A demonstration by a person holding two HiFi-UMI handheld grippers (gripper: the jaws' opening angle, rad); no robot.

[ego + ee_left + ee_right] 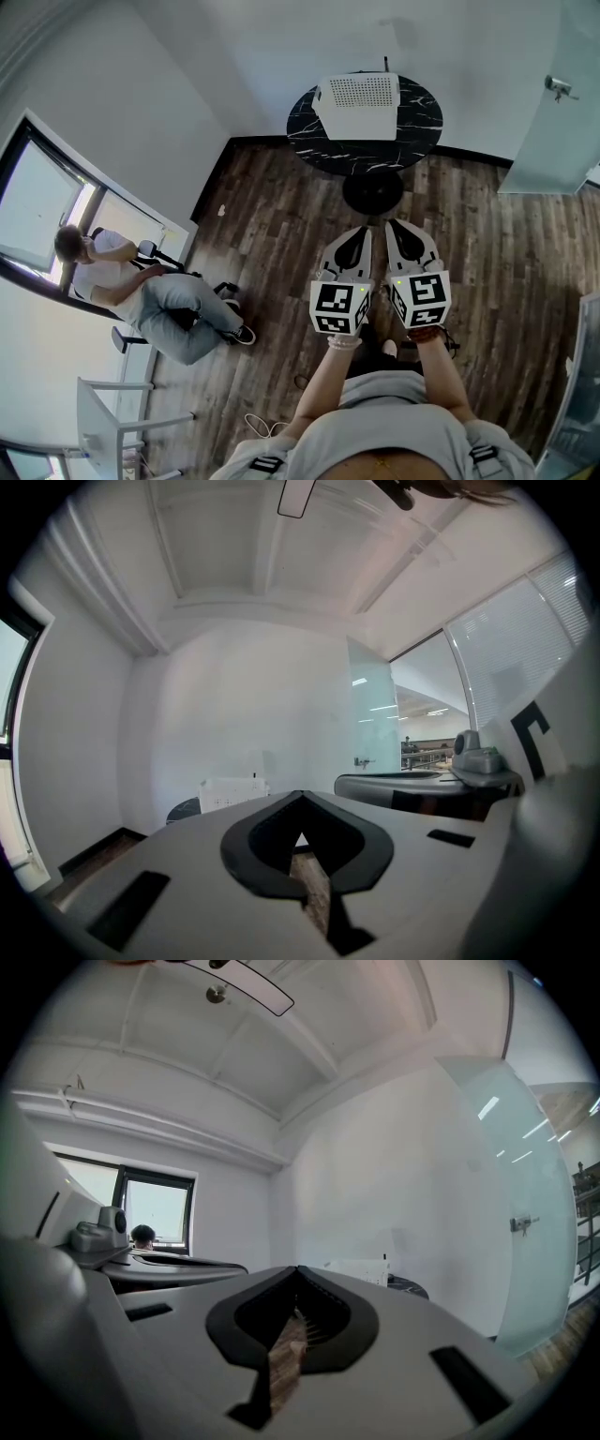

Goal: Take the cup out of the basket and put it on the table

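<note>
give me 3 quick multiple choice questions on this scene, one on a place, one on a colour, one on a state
1. Where does the white basket stand?
A on the floor
B on the round table
C on a chair

2. What colour is the tabletop?
A black with white veins
B red
C yellow

3. How do the jaws of the left gripper and right gripper stand?
A together, empty
B wide apart
C each on a cup

Key: B, the head view shows it on the tabletop; A, dark marble look; A, each gripper view shows the tips meeting on nothing.
</note>
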